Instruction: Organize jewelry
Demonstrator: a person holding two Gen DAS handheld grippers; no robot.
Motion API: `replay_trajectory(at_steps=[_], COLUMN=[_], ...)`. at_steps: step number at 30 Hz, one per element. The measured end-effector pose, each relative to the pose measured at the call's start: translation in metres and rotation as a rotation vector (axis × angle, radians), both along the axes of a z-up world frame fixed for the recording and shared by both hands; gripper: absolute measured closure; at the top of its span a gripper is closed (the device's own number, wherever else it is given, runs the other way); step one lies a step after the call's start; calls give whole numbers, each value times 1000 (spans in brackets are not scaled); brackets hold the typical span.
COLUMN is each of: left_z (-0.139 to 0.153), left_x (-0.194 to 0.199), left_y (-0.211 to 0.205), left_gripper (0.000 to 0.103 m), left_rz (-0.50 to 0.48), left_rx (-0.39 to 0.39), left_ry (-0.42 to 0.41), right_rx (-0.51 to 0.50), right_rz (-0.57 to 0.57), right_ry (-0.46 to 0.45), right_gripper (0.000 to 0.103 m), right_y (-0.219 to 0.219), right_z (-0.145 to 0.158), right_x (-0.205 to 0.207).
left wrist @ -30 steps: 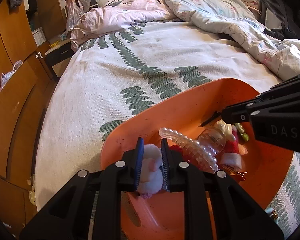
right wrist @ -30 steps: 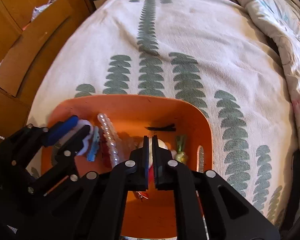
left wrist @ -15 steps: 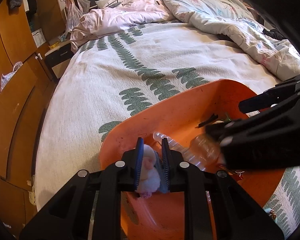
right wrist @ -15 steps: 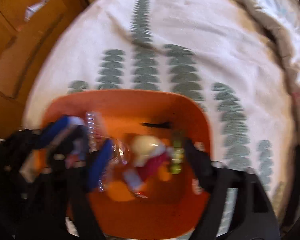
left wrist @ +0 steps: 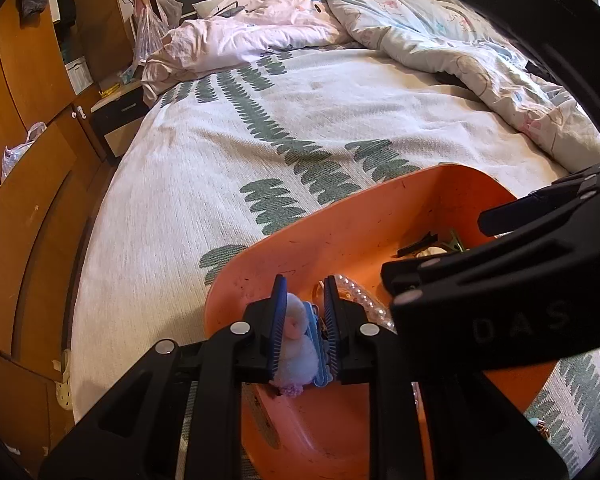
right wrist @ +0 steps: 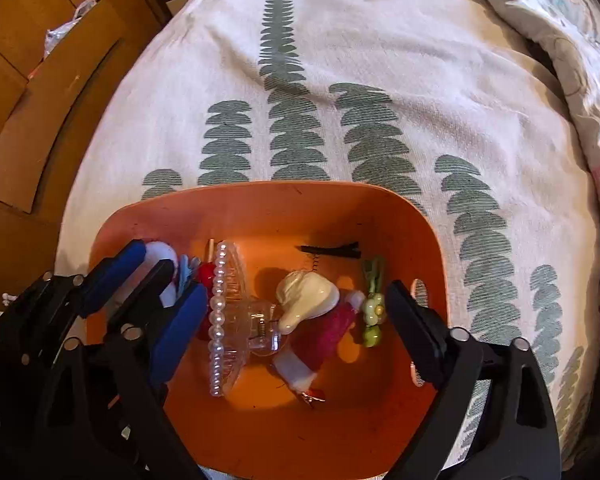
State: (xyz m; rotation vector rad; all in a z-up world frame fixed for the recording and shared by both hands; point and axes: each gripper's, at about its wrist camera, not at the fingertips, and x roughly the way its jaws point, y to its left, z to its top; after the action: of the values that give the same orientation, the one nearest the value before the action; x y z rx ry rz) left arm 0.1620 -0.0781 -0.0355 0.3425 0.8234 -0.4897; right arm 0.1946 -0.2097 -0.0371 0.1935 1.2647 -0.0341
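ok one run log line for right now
left gripper: shut on white pompom clip | right gripper: closing, empty, over orange tray

In the left wrist view the right gripper's black body (left wrist: pixel 512 292) covers most of the orange basket (left wrist: pixel 340 232), leaving only the tip of a black hair clip (left wrist: pixel 416 242) and a short run of the pearl-edged claw clip (left wrist: pixel 356 292) showing beside it. The basket's near rim (right wrist: pixel 300 468) runs off the bottom edge of the right wrist view. A small trinket (left wrist: pixel 538 426) right of the basket is too small to identify.
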Motion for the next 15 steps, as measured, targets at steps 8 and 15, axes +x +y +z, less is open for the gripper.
replay_trajectory(at_steps=[8, 15], left_z=[2, 2], left_x=[0, 0], left_y=[1, 0], left_gripper=[82, 82], left_rz=[4, 9], left_rx=[-3, -2], left_ry=[-1, 4], right_rx=[-32, -75], right_rz=[7, 13], right_ry=[19, 31], right_gripper=[48, 48], right_y=[2, 8], right_z=[-4, -10], right_x=[1, 4])
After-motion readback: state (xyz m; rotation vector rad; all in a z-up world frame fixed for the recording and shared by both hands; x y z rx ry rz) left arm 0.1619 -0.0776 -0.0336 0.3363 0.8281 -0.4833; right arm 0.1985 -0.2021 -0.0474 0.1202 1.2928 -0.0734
